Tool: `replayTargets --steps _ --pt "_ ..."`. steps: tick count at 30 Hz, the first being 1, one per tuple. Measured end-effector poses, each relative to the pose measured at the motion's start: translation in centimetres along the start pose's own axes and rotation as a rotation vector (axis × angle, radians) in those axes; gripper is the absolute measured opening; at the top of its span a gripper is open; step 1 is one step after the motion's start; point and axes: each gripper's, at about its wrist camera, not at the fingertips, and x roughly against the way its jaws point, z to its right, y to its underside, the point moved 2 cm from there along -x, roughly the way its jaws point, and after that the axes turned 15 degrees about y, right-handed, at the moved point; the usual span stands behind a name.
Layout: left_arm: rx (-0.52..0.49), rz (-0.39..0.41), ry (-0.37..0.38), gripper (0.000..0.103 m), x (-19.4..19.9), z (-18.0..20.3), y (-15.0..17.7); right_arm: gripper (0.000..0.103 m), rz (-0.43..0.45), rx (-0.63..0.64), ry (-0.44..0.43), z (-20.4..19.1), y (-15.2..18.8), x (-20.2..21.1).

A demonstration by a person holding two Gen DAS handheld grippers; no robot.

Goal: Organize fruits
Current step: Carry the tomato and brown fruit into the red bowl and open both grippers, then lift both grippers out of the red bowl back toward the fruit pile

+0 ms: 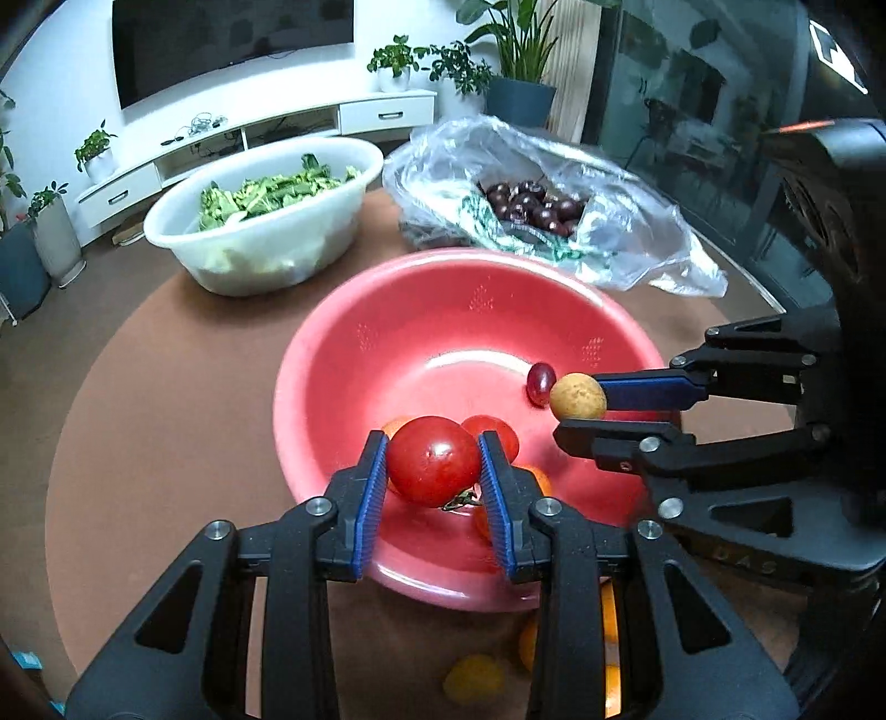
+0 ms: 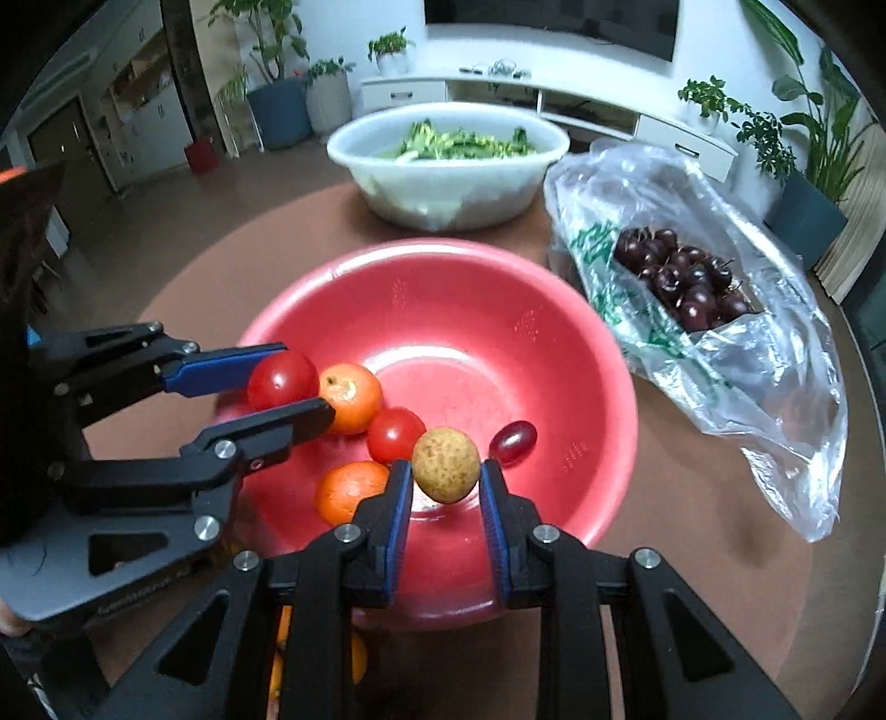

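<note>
**Inspector:** Your left claw (image 1: 433, 461) is clenched on a red tomato (image 1: 433, 459), pads on its two flanks, stalk end hanging down. Your right claw (image 2: 446, 479) grips a small speckled tan fruit (image 2: 446, 464), possibly a longan, the same way. Both loads hang over the red basin (image 2: 603, 354).

**Operator:** Why hold them there?

**Inspector:** In my judgement you are placed to drop them in with the sorted fruit: the basin already holds two oranges (image 2: 351, 397), a tomato (image 2: 395, 434) and a red grape (image 2: 513, 441). More orange and yellow fruit (image 1: 474, 677) lies on the worktop (image 1: 166, 421) beneath your claws, likely the unsorted stock.

**Operator:** And beyond that?

**Inspector:** Behind the basin stand a white tub of leafy greens (image 1: 266, 216) and a clear plastic bag of dark cherries (image 2: 681, 282). The worktop is round and brown. The room shows a wall-mounted television (image 1: 232, 44), a low white cabinet (image 1: 382, 111) and several potted plants (image 1: 394, 65).
</note>
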Motion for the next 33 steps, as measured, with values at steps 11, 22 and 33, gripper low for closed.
replayTargets --steps 11,22,33 --pt "-0.003 0.022 0.007 0.060 0.5 0.4 0.9 0.042 -0.009 -0.022 0.048 0.6 -0.2 -1.2" --pt "0.048 0.114 0.013 0.083 6.8 1.5 5.0 0.059 0.120 -0.110 -0.023 3.0 4.4 5.7" --pt "0.075 0.009 0.055 0.084 5.1 6.2 13.3 0.059 0.089 -0.233 -0.126 1.6 12.9 7.8"
